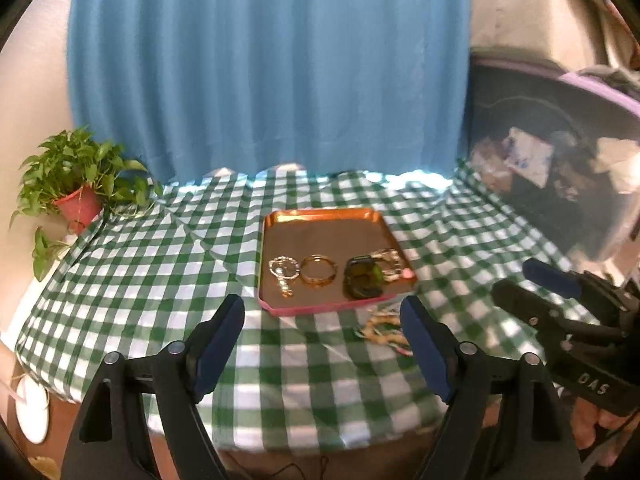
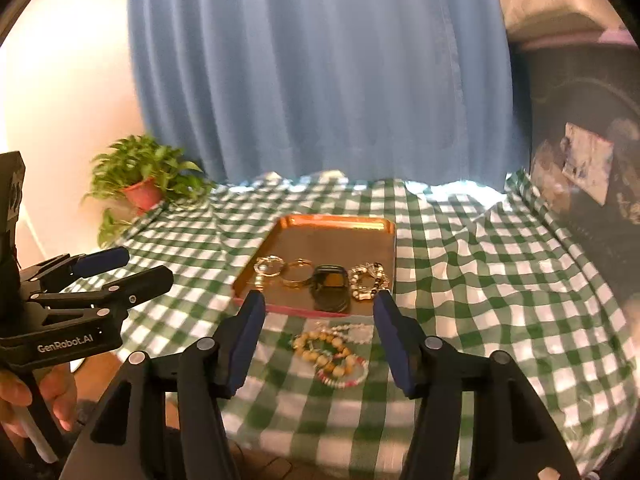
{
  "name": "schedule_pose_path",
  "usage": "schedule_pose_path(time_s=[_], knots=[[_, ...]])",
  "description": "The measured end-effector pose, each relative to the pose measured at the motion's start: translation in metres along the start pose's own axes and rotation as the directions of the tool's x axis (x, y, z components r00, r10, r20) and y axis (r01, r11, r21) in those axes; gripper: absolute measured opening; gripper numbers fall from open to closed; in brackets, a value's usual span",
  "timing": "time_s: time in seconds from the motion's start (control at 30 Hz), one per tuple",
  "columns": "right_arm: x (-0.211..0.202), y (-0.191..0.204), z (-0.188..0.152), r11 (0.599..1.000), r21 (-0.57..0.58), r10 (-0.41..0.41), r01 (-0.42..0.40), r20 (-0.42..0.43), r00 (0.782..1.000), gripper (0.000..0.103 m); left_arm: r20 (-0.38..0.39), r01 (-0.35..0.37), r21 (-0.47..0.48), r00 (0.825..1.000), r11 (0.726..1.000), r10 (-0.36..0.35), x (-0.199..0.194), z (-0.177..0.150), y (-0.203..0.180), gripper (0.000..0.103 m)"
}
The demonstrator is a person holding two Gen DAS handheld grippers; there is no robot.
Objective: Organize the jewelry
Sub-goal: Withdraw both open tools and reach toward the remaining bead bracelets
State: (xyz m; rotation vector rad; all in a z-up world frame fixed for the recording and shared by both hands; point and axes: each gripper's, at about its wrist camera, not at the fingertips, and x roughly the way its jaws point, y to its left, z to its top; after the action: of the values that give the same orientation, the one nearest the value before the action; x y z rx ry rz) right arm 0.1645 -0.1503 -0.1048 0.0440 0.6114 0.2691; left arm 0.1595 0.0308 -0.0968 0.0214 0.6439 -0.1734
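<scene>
Hovering low over the near edge of the desk, the right tool [image 2: 320,336] has its 2 fingers spread wide and nothing between them, and framed right in that gap is the loose pile of beaded bracelets [image 2: 332,354] on the green checked cloth [image 2: 500,280]. That's the relation to watch: the pile lies straight ahead of the right tool and a little below it, just in front of the near rim of the copper tray [image 2: 384,224], not in it. The heap spreads more side to side than front to back, so the open fingers already bracket its long axis.

On the tray, 4 pieces sit in a row along the near side: a sparkly ring with a dangle [image 2: 269,267], a plain gold bangle [image 2: 298,274], a dark green piece [image 2: 330,284] and a pearly bracelet [image 2: 368,280].

The left tool [image 1: 322,320] is also wide open and empty, aimed at the tray's near rim; from its view the beads [image 1: 382,330] lie off toward its right finger. So the right tool looks the nearer and better lined-up one. My read: a short drop forward, then a pinch on the top strand, with tangled strands the likely snag.
</scene>
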Motion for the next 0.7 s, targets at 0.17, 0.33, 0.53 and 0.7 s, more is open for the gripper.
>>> schedule_pose_path(time_s=[0.17, 0.33, 0.53, 0.7], knots=[[-0.035, 0.01, -0.012, 1.0, -0.011, 0.02, -0.02, 0.03, 0.999, 0.063, 0.002, 0.023, 0.012, 1.0, 1.0, -0.023, -0.031, -0.012, -0.01, 0.091], [-0.037, 0.004, -0.03, 1.0, 0.0, 0.026, -0.026, 0.026, 0.999, 0.064, -0.031, 0.015, 0.045, 0.999, 0.999, -0.014, -0.022, -0.025, -0.018, 0.091], [-0.014, -0.023, -0.026, 0.998, 0.054, 0.024, -0.024, -0.005, 1.0, 0.062, -0.078, 0.046, 0.011, 0.996, 0.999, -0.045, 0.019, -0.029, -0.017, 0.091], [0.016, -0.046, -0.017, 0.997, 0.079, -0.027, 0.025, 0.033, 0.999, 0.051, -0.147, 0.116, -0.028, 0.982, 0.993, -0.119, 0.076, -0.041, -0.021, 0.089]])
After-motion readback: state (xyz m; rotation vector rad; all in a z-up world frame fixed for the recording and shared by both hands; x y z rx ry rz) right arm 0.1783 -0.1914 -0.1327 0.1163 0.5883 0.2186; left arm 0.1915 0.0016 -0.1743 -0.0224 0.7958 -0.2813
